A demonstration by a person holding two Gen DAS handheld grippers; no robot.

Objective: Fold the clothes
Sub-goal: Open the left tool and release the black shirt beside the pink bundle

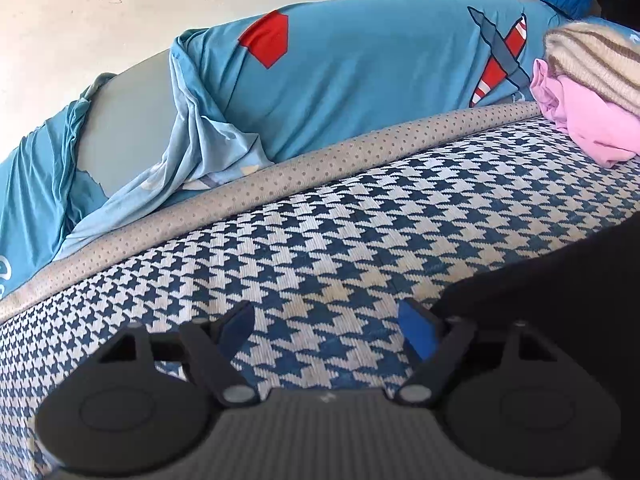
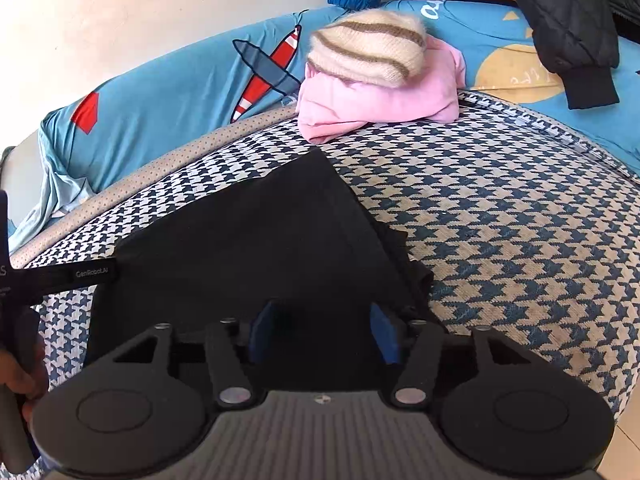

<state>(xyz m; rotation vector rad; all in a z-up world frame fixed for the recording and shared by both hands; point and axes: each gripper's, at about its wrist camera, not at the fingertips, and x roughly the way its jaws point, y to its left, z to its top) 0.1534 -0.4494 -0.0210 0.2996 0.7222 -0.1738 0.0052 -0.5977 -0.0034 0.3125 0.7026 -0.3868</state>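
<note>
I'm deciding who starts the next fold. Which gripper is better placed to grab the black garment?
Probably the right gripper: it is open directly over the black garment. The left gripper, also open, is over bare houndstooth cushion, beside the garment's edge.

Home bedroom: bedsheet, folded clothes.

- black garment lies flat on the houndstooth cover, folded into a neat wedge with crisp edges
- pink top sits folded further back, with a fuzzy cream-and-brown striped knit stacked on it
</note>
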